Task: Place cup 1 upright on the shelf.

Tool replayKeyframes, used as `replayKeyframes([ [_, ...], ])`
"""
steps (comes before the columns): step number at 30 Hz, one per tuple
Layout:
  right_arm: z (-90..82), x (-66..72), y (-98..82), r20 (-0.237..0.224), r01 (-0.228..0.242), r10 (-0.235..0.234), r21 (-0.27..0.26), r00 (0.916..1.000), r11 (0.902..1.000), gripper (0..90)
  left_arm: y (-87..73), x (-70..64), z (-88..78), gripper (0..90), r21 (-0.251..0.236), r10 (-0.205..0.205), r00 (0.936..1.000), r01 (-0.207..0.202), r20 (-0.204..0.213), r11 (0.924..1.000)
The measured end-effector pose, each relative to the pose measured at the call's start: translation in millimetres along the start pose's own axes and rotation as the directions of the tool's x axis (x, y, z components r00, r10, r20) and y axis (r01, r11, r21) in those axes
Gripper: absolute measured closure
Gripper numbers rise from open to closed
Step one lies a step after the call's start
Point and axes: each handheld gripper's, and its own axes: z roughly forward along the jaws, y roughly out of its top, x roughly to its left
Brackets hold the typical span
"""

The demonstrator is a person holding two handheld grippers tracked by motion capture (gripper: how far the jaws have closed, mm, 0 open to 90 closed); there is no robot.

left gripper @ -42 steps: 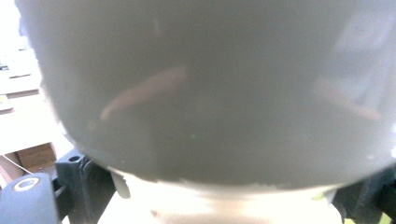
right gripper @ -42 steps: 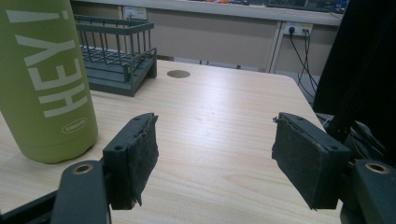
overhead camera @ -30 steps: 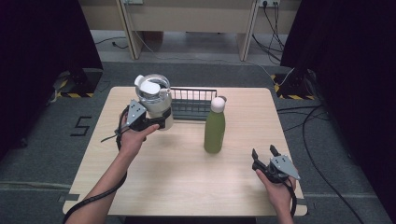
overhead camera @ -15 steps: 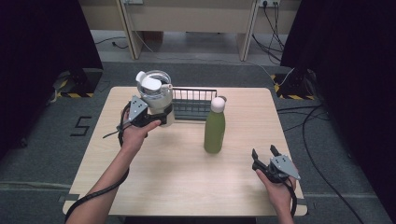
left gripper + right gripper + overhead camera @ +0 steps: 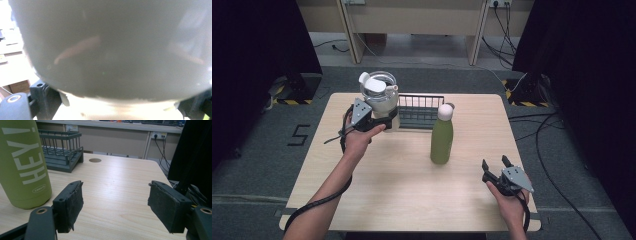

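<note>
A clear jug (image 5: 379, 97) with a white lid is at the back left of the table, beside the wire rack. My left gripper (image 5: 387, 120) is shut on its lower body. In the left gripper view the jug's grey wall (image 5: 110, 50) is right against the camera, with a black jaw at either bottom corner. My right gripper (image 5: 494, 162) rests near the front right corner. Its jaws have just been opening, and they stand open with nothing between them (image 5: 115, 195). A green bottle (image 5: 442, 137) with a white cap stands mid-table, to the left of the right gripper (image 5: 23, 165).
A dark wire rack (image 5: 419, 112) sits at the back centre of the wooden table (image 5: 412, 200), also seen behind the bottle (image 5: 62, 152). A round hole (image 5: 95, 160) is in the tabletop near the rack. Cables trail on the floor to the right.
The jug and my left gripper have shifted slightly up and toward the back. The right hand has stayed in place.
</note>
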Motion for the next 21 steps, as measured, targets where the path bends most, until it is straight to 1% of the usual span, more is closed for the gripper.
replayKeyframes([
  [6,0.1,-0.3,0.0,0.002,0.0,0.0,-0.001,1.0,1.0,27.1,2.3,1.2,5.0,10.0,-0.003,0.003,1.0,-0.003,-0.001,1.0],
  [21,-0.1,-1.1,-0.3,0.01,0.006,-0.006,0.001,0.9999,1.0,26.6,6.5,1.9,17.5,10.0,-0.01,-0.006,0.9999,0.006,-0.009,0.9999],
])
